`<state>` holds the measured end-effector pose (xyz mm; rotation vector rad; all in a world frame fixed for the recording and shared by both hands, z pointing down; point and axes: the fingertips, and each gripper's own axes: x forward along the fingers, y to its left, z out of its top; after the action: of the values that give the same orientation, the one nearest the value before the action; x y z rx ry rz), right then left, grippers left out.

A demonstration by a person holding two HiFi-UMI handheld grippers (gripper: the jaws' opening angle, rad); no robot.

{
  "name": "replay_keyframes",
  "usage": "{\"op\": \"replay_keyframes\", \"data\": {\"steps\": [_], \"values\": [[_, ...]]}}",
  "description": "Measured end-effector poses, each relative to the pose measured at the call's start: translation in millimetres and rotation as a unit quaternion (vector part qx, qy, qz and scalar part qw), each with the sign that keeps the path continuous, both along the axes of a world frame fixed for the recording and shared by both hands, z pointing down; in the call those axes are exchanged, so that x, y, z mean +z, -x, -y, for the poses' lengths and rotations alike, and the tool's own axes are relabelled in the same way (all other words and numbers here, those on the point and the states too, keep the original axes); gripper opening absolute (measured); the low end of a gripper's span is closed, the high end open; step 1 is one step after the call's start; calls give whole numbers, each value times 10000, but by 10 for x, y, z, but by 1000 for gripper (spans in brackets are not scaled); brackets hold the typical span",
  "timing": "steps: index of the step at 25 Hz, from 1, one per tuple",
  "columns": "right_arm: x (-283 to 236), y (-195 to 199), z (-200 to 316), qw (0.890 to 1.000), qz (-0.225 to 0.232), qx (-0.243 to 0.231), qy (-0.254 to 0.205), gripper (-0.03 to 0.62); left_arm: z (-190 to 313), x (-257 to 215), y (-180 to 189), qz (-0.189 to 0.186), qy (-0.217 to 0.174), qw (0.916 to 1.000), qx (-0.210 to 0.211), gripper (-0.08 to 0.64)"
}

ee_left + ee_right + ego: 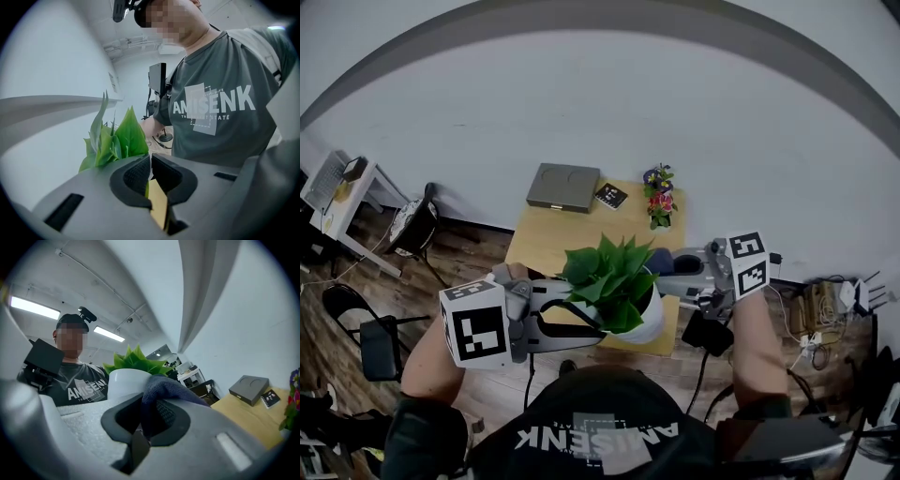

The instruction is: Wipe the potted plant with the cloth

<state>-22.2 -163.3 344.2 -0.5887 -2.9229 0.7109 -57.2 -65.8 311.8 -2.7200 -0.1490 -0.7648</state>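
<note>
Your right claw (149, 414) is clenched on the dark blue cloth (168, 387). The cloth bulges out past the jaws, right up against the rim of the white pot (125, 380) or just short of it; I cannot tell which. The potted plant (609, 277) stands at the near right corner of the worktop (542, 234), between your two claws. Your left claw (150, 164) reaches in from the left under the leaves (115, 138) with its jaws drawn almost together. A thin yellow-green sliver shows in the slit and may be a leaf edge, but I cannot say that a leaf is pinched there. So the cloth is picked up and brought to the plant, which I take as the start of the wiping. No view shows a leaf or the pot wall under the cloth, nor any mark of what has been cleaned, so I judge that most of the job is left. You have the leaves to go over one by one, then the pot's sides.
</note>
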Motion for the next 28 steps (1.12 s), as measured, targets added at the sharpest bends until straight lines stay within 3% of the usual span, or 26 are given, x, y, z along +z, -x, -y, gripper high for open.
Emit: {"op": "replay_keyframes", "data": {"steps": [6,15,22,28], "values": [[64,-40,-44,9994,31,-318,124,28,2,122,14,59,151,9998,-84,14],[57,-167,-115,9998,146,-72,152,28,64,247,31,143,350,9992,-135,14],[57,-271,-260,9985,-135,486,-234,28,91,256,-53,32,968,9951,-189,15],[36,-317,-296,9933,-263,1064,-355,28,302,291,-71,-67,1158,9916,-580,15]]}}
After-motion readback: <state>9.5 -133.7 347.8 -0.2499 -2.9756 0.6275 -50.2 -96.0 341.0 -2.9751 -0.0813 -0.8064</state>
